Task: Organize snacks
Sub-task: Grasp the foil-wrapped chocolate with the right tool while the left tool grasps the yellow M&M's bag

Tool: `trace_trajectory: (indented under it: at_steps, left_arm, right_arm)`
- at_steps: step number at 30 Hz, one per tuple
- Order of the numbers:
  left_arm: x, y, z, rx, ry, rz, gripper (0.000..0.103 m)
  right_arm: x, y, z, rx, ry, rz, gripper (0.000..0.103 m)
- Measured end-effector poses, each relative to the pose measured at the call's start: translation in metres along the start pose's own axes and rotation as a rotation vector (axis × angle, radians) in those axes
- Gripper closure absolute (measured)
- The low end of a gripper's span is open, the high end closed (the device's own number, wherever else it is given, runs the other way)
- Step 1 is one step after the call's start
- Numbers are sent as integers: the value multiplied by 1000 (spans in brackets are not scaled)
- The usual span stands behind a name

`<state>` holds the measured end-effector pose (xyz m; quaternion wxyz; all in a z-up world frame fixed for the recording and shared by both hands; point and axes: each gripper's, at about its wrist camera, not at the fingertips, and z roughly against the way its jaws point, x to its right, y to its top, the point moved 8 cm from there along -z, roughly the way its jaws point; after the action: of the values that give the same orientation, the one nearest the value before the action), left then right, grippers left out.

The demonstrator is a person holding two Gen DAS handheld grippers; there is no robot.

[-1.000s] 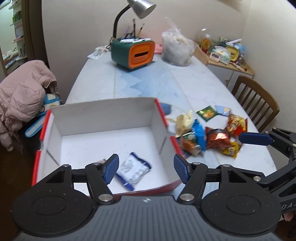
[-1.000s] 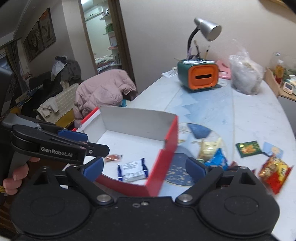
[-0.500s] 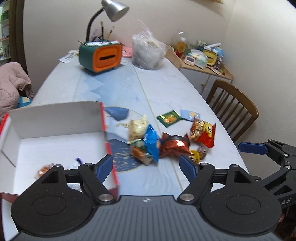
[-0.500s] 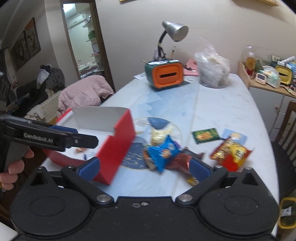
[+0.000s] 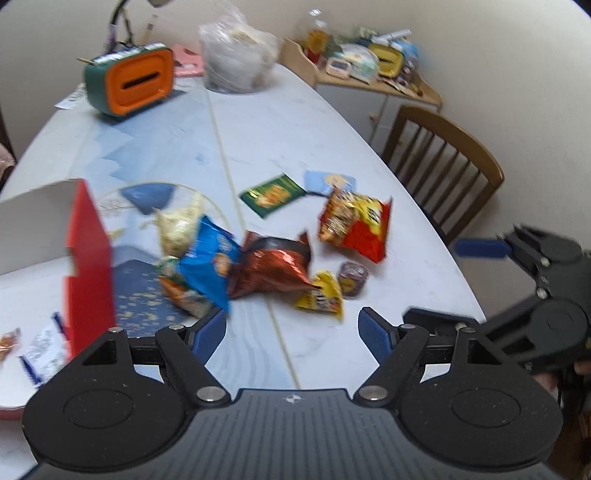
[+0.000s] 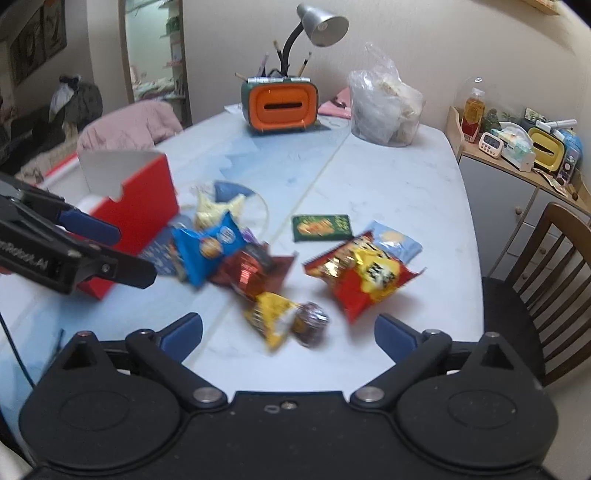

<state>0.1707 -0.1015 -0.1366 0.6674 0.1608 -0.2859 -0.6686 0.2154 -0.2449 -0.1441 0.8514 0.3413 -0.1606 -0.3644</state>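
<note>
A pile of snack bags lies mid-table: a blue bag, a dark red foil bag, a red-and-yellow bag, a yellow packet, a small round brown snack, a green packet and a light blue packet. The red-and-white box stands left of the pile with a white-and-blue packet inside. My left gripper is open and empty, just short of the pile. My right gripper hovers before the yellow packet, its wide jaws closing a little with nothing between them.
At the table's far end stand an orange-and-green tissue box, a desk lamp and a clear plastic bag. A wooden chair and a cluttered side cabinet are on the right. A pink jacket lies left.
Both grippers swung right, from over the box to the snack pile, and came lower. The left jaws opened wider. The box now sits at the left edge of both views.
</note>
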Motion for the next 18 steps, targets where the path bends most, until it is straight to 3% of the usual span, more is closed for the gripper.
trace_trajectory:
  at_steps: [10, 18]
  left_arm:
    - [23, -3, -51, -101, -8, 85, 25]
    - [30, -1, -73, -132, 15, 154, 25]
  right_arm:
    - [22, -20, -40, -76, 111, 122, 29]
    - [16, -16, -70, -83, 189, 218, 39]
